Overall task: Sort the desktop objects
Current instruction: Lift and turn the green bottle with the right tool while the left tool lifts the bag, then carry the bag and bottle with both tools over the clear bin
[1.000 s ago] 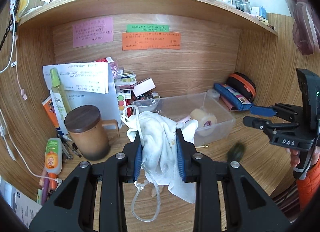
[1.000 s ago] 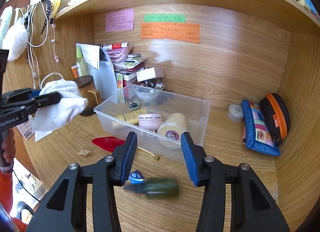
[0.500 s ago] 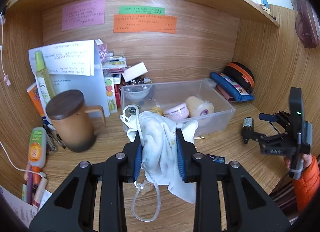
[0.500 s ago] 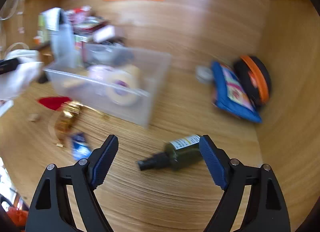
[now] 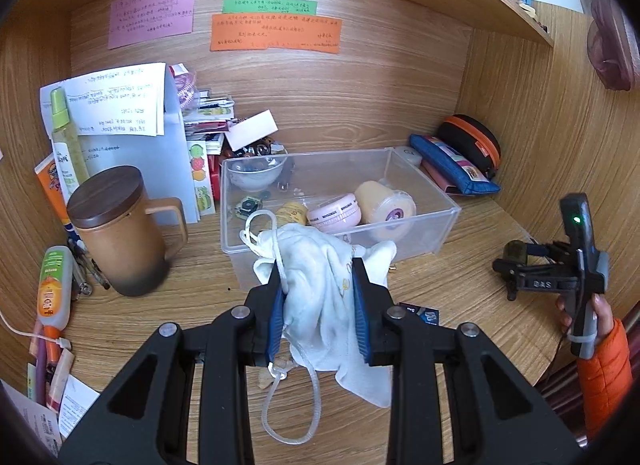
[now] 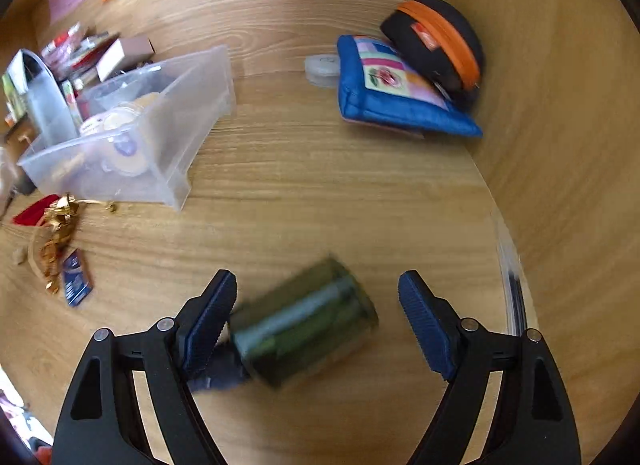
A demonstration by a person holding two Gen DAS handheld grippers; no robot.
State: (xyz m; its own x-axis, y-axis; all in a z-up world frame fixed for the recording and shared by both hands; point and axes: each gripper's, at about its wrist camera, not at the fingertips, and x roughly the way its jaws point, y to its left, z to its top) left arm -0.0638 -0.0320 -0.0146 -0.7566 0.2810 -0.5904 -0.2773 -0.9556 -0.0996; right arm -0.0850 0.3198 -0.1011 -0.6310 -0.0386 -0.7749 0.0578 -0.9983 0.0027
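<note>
Half a second ago the dark green spray bottle [image 6: 304, 321] lay ahead of the right tongs [image 6: 316, 305] in mid-frame; now it sits low in the right wrist view, between the spread, released blue pads [image 6: 212, 309]. Its long axis runs slantwise from lower left to upper right, so it lies askew across the gap, its dark nozzle end just beside the left pad and clear space before the right one. Closing on it probably calls for squaring the tongs to its body first. Motion blur hides whether anything touches yet.

Outward, the clear plastic bin [image 6: 168, 133] stands in the upper left, with a blue pouch [image 6: 400, 97] at upper right on the tabletop [image 6: 320, 193].

The left wrist view shows the left tongs [image 5: 318, 313] clenched on a white cloth pouch [image 5: 316, 285], near the bin's front wall at frame centre. There the right tongs are small at the right edge, the bottle barely glimpsed.
</note>
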